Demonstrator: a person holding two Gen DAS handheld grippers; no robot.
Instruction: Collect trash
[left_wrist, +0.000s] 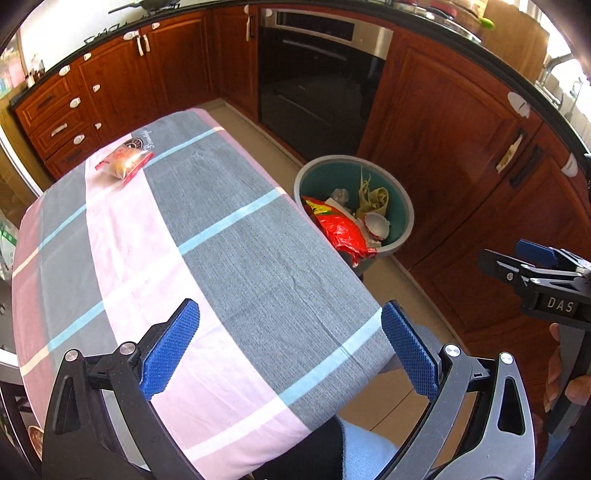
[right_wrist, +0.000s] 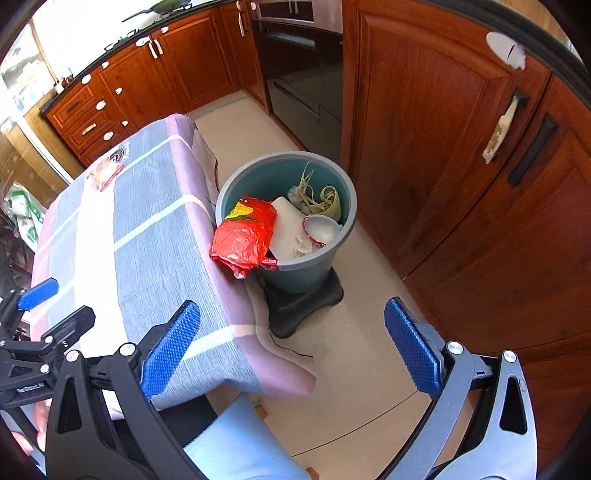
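Checked cloth table (left_wrist: 221, 236) fills the room, teal bin (right_wrist: 347, 206) right beside it with a red bag (right_wrist: 245, 234) flopped over the rim. One small packet (left_wrist: 123, 162), snack maybe, sits at the far end. Left gripper (left_wrist: 290, 349) and right gripper (right_wrist: 291, 347) both gape wide, empty.

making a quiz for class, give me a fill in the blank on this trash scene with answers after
1. The red bag hangs over the rim of the ____.
2. The one snack packet left lies on the ____.
3. Both the left gripper and the right gripper are ____ and hold nothing.
4. The bin stands on the ____ beside the table.

Answers: bin; table; open; floor
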